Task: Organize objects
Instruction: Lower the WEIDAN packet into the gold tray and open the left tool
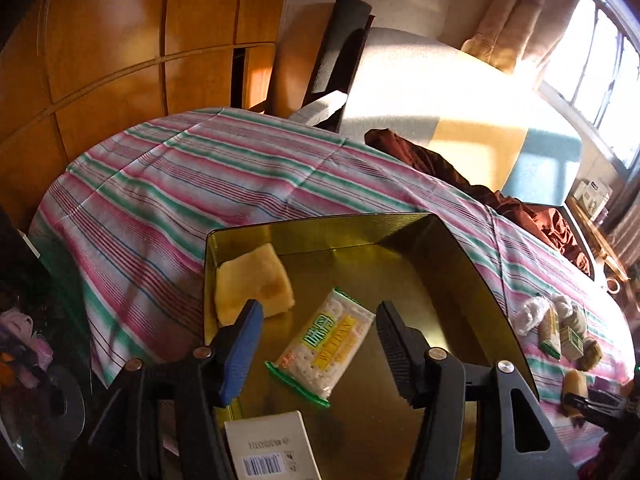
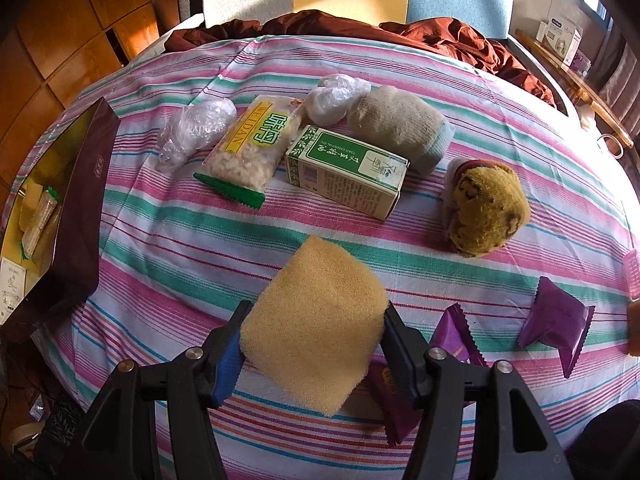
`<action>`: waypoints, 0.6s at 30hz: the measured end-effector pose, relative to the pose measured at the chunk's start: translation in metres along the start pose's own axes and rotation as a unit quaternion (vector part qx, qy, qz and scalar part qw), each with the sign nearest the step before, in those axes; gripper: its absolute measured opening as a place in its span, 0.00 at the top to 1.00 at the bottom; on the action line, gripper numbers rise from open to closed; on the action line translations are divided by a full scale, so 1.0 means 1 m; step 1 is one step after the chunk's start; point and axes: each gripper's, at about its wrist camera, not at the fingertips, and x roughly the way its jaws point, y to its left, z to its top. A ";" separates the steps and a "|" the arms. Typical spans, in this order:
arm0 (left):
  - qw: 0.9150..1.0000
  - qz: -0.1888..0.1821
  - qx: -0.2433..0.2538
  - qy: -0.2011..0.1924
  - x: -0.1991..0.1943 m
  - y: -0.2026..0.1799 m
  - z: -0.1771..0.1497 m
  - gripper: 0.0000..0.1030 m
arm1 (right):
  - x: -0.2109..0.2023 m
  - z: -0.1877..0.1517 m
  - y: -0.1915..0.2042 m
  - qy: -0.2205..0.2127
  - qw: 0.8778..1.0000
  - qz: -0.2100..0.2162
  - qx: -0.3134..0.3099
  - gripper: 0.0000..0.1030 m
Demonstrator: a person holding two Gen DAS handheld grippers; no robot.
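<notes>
Sponge [image 2: 316,332], the pale yellow block, is sitting between your right gripper's [image 2: 314,338] jaws, and both pads are pressing on its sides, so you are pinching it just above the striped cloth [image 2: 168,240]. You are aiming that gripper steeply down at the bed. Purple wrapped snacks [image 2: 556,320] are lying just beside it on the right, one partly under the sponge's lower edge.

Your left gripper [image 1: 318,346] is standing with its jaws spread apart and nothing pressed between the pads. A cracker packet [image 1: 324,344] with a green edge is lying flat on the tin's floor in the gap between them, apart from both pads as far as the view shows. You are tilting this gripper down over the open gold tin [image 1: 400,276], which is resting on the striped cloth. A second yellow sponge [image 1: 252,288] is leaning in the tin's far left corner, and a white box with a barcode [image 1: 268,448] is showing at the near edge.

Farther up the cloth from your right gripper, these are lying close together: a green box [image 2: 346,168], a bag of broken crackers [image 2: 252,144], two crumpled plastic bundles [image 2: 196,128], a grey rolled sock [image 2: 400,128] and a mustard rolled sock [image 2: 488,212]. The tin's dark outer wall [image 2: 80,216] is standing at the left.
</notes>
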 end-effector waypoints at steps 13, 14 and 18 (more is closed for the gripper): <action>0.993 -0.038 0.104 -0.032 -0.035 -0.068 -0.048 0.32 | 0.001 -0.002 0.013 -0.001 0.999 -0.029 -0.026 0.40; 0.993 -0.039 0.107 -0.034 -0.036 -0.069 -0.050 0.32 | 0.001 -0.003 0.014 -0.002 0.999 -0.031 -0.027 0.40; 0.992 -0.043 0.114 -0.035 -0.040 -0.073 -0.057 0.30 | 0.003 0.000 0.017 -0.005 0.999 -0.042 -0.030 0.40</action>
